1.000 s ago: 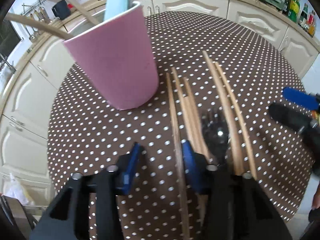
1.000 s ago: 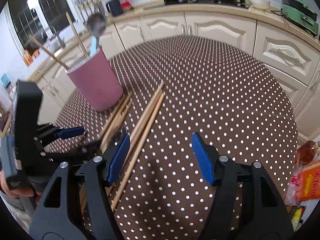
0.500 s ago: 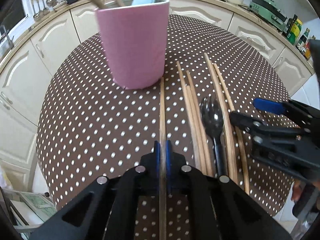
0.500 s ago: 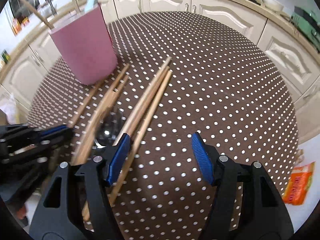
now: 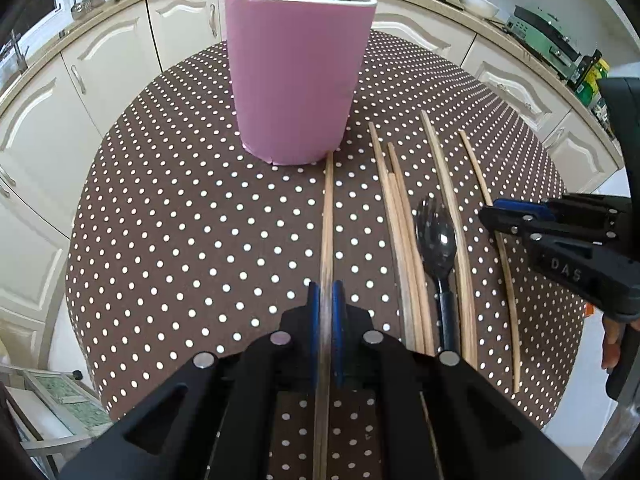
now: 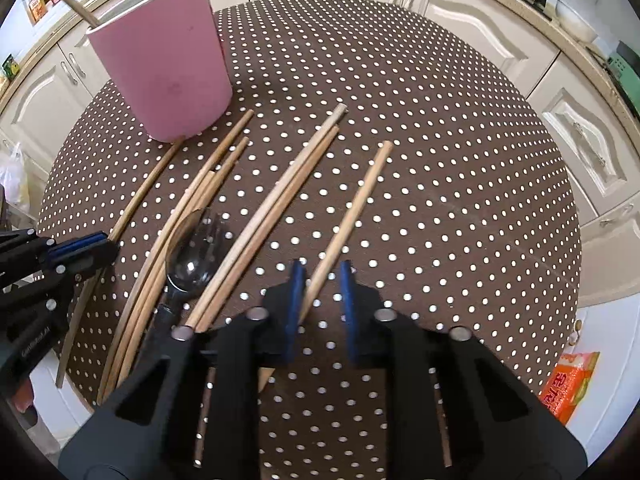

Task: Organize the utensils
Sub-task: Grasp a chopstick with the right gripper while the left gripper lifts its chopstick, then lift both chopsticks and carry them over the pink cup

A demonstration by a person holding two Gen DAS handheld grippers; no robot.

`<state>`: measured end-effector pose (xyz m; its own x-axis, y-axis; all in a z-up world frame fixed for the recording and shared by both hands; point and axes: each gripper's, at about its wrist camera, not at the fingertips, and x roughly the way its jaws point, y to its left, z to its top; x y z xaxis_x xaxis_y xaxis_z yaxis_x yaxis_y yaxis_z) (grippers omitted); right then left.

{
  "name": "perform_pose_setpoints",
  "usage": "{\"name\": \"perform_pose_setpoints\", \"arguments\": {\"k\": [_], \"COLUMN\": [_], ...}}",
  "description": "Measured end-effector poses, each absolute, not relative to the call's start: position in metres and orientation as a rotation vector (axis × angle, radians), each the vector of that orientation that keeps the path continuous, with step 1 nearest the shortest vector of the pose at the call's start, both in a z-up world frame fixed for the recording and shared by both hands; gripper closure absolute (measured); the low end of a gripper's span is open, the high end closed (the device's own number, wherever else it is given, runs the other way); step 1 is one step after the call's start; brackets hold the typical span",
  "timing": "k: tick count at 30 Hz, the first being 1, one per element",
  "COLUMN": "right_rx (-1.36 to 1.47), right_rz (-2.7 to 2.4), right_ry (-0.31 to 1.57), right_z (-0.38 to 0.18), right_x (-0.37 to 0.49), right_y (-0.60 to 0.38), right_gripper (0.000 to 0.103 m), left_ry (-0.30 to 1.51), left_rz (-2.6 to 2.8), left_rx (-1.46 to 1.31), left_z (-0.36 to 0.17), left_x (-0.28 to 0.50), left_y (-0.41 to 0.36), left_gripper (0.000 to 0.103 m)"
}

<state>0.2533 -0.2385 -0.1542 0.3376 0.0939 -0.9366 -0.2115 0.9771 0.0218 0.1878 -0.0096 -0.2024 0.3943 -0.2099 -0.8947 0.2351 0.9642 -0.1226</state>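
The counter [image 5: 168, 216], round under a brown polka-dot cloth, carries a pink utensil holder [image 5: 296, 76] near its far side, already holding a few wooden sticks and a pale blue handle. In front of it lie loose wooden chopsticks fanned side by side, with a dark spork [image 5: 436, 240] among them.

The main risk, as I judge it, is at the holder: the leftmost chopstick [image 5: 327, 216] ends right at its base, so lifting or swinging that stick carelessly could knock or tip the holder, or catch on its rim when the stick goes in. A long thin stick gripped near one end may also pivot in the pads and droop. On the other side, the single chopstick [image 6: 352, 208] sits skewed across the right gripper's gap, leaning on one pad only; if the jaws meet it off-centre it could roll, twist out, or skid into the pair of chopsticks [image 6: 276, 208] lying just beside it. With both tools working close together over the same cluster, they could also bump each other or drag the spork.

The left gripper [image 5: 326, 312] is clenched on the leftmost chopstick, blue pads pressed to both its sides, the stick running straight out ahead toward the holder.

The right gripper [image 6: 320, 300] is closing around the single chopstick, which lies apart to the right of the others; a gap remains on one side, so it is not yet pinched.
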Motion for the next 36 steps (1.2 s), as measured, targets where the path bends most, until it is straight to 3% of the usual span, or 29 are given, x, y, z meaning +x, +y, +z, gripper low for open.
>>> {"name": "perform_pose_setpoints", "arguments": {"k": [3,12,21,36], "right_rx": [-0.064,0.059,0.184,0.297], "right_rz": [0.215,0.227,0.327,0.418], "right_ry": [1.227,1.148,0.905,0.538], "right_z": [-0.154,-0.146,-0.097,-0.032], "right_x": [0.262,0.249,0.212,0.183], "right_y": [-0.256,-0.308,-0.331,-0.287], "right_gripper": [0.097,0.097,0.097,0.097], "left_ry": [1.124,1.073,0.844,0.473], "left_rz": [-0.275,-0.326,-0.388,-0.351], "left_rx": [0.027,0.016,-0.024,-0.063], "left_z": [-0.202,-0.190,-0.136,-0.065], "left_x": [0.185,0.168,0.144,0.135], "left_y": [-0.008,-0.024,-0.027,-0.027], "left_gripper": [0.097,0.097,0.097,0.097]}}
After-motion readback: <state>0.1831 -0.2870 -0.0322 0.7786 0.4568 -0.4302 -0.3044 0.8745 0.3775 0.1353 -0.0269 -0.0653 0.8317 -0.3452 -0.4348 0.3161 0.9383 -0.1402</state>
